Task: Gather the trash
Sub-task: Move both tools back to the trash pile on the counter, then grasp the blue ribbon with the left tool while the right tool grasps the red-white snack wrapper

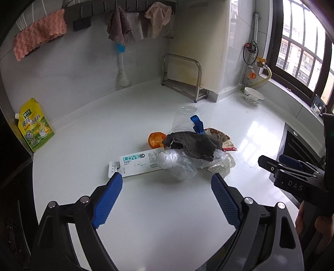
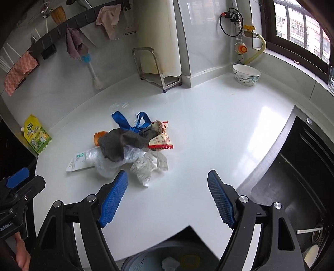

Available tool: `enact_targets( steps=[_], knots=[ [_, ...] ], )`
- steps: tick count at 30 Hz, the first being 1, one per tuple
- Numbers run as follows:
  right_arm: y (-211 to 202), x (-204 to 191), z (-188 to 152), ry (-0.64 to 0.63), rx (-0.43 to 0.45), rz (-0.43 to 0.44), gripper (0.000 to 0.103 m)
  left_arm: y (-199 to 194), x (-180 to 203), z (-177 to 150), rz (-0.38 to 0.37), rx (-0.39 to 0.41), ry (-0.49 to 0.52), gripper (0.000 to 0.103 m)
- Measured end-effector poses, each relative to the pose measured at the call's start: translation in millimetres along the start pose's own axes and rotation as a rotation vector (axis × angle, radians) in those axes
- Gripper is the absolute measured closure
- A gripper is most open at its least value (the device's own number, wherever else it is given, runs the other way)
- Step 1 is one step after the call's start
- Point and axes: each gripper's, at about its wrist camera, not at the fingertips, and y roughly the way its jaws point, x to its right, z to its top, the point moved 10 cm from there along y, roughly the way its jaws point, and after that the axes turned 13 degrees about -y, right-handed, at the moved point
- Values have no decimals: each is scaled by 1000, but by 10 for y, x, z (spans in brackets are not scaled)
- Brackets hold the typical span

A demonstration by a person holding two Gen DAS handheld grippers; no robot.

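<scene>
While both grippers gape, trash pile (image 1: 187, 154) ahead, untouched.

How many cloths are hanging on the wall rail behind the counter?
3. A pink textured cloth at the rail's left end, a mauve-brown cloth near the middle, and a pale pink cloth to its right. The rail's far ends are cut off, so more may be hidden.

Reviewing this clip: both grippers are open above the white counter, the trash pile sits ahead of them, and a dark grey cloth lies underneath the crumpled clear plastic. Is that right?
Not quite. The grey cloth lies on top of the crumpled clear plastic, not underneath it; the left wrist view shows this plainly. The rest holds: the left gripper and right gripper are both open above the white counter, with the pile ahead.
</scene>
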Motion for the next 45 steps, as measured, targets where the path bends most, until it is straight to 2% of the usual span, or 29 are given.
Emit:
enact_targets(
  steps=[6,10,22,24,25,26,28,33,39,45],
  knots=[
    [480,140,251,-14,-1,-35,28,509,66,142,-12,-17,-21,18],
    [777,212,353,0,-16,-22,28,753,97,231,-14,-21,-48,18],
    [1342,202,409,-40,-81,-13,28,1046,97,321,0,-27,-67,18],
    [1397,158,405,-54,-94,1,35,1058,102,324,0,-27,-63,18],
    [1420,136,392,-61,-105,11,46,1061,104,324,0,-28,-61,18],
    [1451,119,373,-64,-121,21,63,1069,104,325,1,-29,-61,18],
    [1485,95,339,-61,-138,45,76,1081,104,319,0,-35,-66,18],
    [1355,165,342,-36,-95,46,77,1123,141,334,-5,-40,-67,18],
    [1149,381,246,17,-69,-3,78,1200,215,362,-9,-45,-74,18],
    [1002,536,61,82,-67,-14,78,1280,386,476,-10,-5,-52,18]
  ],
)
